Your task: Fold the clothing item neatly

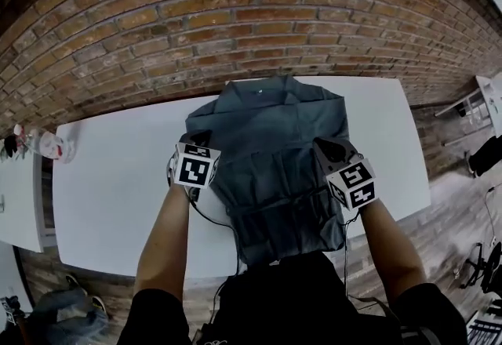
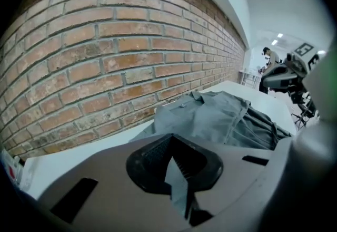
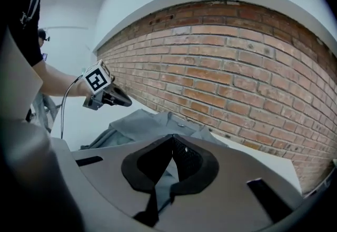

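A grey shirt [image 1: 271, 151] lies lengthwise on a white table [image 1: 110, 179] that stands against a brick wall [image 1: 235, 22]. Its collar [image 1: 263, 86] is at the far end, close to the wall, and its near end hangs over the near edge of the table in front of the person. The left gripper [image 1: 194, 139] is at the shirt's left edge and the right gripper [image 1: 333, 149] at its right edge, roughly level with each other about halfway along the garment. Each is held on an outstretched forearm. In the left gripper view the jaws of the left gripper [image 2: 176, 165] are together, with a thin fold of the grey cloth pinched between the dark pads. Beyond them the shirt [image 2: 221, 120] spreads rumpled toward the wall. In the right gripper view the jaws of the right gripper [image 3: 171, 165] are likewise clamped on a strip of the shirt's fabric, which hangs down from between the pads. Farther off in that view the collar [image 3: 171, 120] shows a small button, and the left gripper [image 3: 108, 96] stands above the garment's far side.
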The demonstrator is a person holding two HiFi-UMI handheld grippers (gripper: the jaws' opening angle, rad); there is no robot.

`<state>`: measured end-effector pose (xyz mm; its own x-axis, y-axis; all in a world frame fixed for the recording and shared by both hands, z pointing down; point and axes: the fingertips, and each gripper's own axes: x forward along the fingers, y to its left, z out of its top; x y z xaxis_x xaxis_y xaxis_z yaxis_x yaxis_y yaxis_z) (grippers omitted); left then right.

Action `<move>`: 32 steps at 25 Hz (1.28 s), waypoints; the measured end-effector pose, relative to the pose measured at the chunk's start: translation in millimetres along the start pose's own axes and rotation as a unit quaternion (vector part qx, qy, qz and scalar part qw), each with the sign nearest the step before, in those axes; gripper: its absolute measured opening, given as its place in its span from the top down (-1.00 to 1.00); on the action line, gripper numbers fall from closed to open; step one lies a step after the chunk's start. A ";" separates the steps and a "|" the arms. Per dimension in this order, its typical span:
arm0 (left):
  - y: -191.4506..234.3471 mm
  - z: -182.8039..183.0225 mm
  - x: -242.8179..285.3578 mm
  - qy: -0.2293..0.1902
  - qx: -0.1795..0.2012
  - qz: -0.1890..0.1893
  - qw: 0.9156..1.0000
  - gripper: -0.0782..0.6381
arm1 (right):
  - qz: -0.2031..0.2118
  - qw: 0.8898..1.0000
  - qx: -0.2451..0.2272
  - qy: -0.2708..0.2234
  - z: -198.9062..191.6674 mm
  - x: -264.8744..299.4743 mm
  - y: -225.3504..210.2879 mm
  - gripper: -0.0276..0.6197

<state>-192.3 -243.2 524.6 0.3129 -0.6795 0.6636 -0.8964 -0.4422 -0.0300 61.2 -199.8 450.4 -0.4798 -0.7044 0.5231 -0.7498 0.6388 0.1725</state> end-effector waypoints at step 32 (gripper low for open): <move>31.6 62.6 205.6 0.157 0.094 -0.061 0.981 0.44 | 0.172 0.962 0.017 0.212 -41.0 280.7 -128.6 0.74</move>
<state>-136.6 -433.6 613.4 0.2751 -0.4143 0.8676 -0.7760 -0.6285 -0.0541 41.6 -467.0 609.2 -0.4780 -0.2591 0.8393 -0.5977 0.7961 -0.0947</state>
